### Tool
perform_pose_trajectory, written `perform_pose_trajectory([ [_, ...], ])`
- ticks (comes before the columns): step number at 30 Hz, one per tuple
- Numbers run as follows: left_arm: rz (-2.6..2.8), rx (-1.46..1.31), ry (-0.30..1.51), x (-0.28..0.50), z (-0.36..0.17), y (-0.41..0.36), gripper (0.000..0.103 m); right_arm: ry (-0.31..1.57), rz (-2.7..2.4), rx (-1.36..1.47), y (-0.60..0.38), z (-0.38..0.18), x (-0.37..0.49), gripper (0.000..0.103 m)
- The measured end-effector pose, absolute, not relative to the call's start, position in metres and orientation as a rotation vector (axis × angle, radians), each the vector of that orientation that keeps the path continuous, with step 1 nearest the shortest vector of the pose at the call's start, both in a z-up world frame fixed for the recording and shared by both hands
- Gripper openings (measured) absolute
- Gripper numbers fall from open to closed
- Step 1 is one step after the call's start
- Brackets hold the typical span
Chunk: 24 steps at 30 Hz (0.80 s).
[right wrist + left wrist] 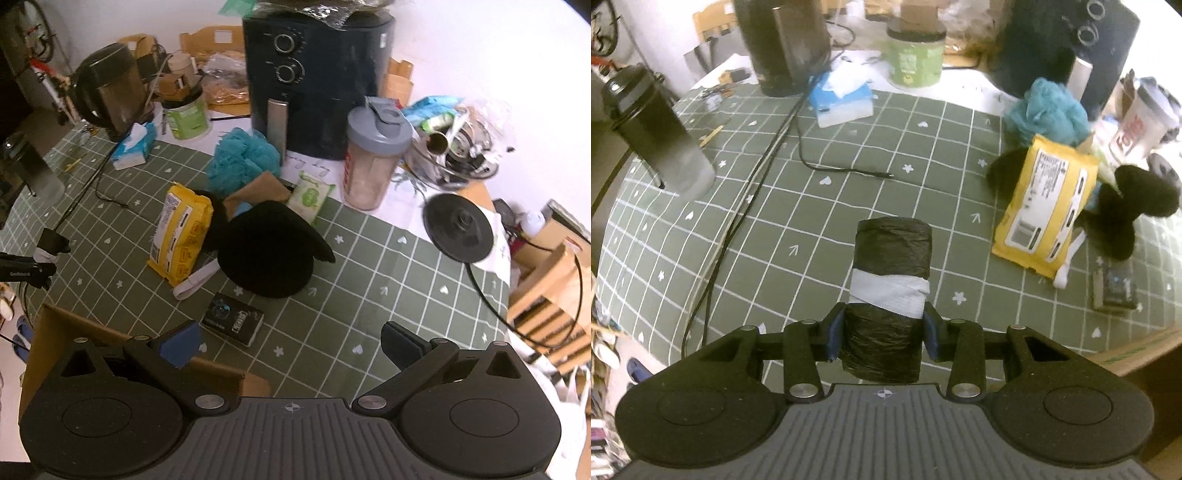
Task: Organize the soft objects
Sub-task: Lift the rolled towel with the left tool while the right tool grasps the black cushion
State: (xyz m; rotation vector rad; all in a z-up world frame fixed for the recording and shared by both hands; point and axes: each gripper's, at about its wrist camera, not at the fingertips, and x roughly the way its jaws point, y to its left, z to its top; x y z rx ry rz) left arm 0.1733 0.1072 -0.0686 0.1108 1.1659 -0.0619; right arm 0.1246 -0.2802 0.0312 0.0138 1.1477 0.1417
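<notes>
My left gripper is shut on a roll of black bin bags with a white band, held above the green checked tablecloth. My right gripper is open and empty above the table's near edge. Ahead of it lie a black plush hat, a yellow wipes pack, a blue fluffy cloth and a green wipes pack. The left wrist view also shows the yellow pack, the blue cloth and the black plush at the right.
An open cardboard box sits at the table's near left edge under my right gripper. A small black box, a shaker bottle, an air fryer, a kettle, a tissue pack, a dark bottle and cables crowd the table.
</notes>
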Motion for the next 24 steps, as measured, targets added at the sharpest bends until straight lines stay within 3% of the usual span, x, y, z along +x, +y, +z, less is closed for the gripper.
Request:
perform_pose_trajectory([
  [13, -0.013, -0.041, 1.129, 0.149, -0.035, 0.11, 0.041, 1.134, 0.317, -0.021, -0.283, 0.02, 0.168, 0.103],
  [24, -0.043, -0.091, 1.09, 0.129, -0.012, 0.105, 0.041, 1.183, 0.438, -0.061, -0.271, -0.025, 0.208, 0.103],
])
